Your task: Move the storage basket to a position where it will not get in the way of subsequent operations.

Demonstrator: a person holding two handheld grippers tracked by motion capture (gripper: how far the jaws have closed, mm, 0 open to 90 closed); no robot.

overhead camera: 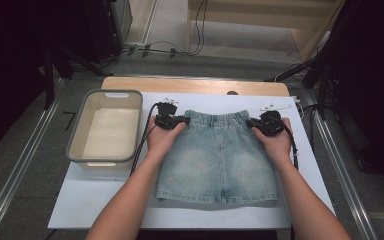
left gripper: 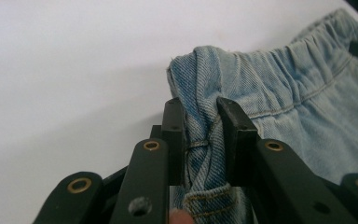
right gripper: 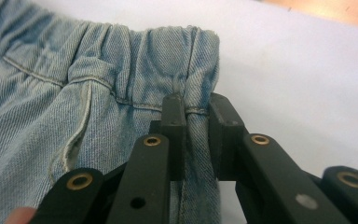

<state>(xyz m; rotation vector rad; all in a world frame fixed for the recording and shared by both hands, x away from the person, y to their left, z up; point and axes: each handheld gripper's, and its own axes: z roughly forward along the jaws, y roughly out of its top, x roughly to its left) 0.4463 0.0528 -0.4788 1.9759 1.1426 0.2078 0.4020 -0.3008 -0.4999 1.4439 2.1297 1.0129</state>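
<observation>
While the pale denim shorts (overhead camera: 217,156) lie flat on the white sheet (overhead camera: 105,200) in the high view, hems toward the person, the left gripper (overhead camera: 179,120) sits at one end of the elastic waistband and the right gripper (overhead camera: 254,123) at the other, each hand wrapped around its tool with the jaws pointing inward at the cloth between them. Just outward of the left gripper, on the side away from the shorts, stands a grey-rimmed tub (overhead camera: 130,130), and past both grippers a strip of wooden table edge (overhead camera: 195,85) shows. Over to the left gripper view now: the two black jaws rise from the bottom and a bunched fold of the shorts (left gripper: 279,88) at the waistband corner is pinched right between them, both pads pressing denim, so this gripper is clamped on the fabric; the rest of the waistband runs off ahead and to one side of the jaws, with the bare white sheet (left gripper: 65,84) on the other. And the right gripper view gives the mirror picture: the jaws stand close together with a gathered ridge of the shorts (right gripper: 74,84) squeezed between the pads at the waistband's corner seam, a firm grip on the cloth, the denim spreading away on one side and the white sheet (right gripper: 298,79) lying just beyond the corner on the other.
</observation>
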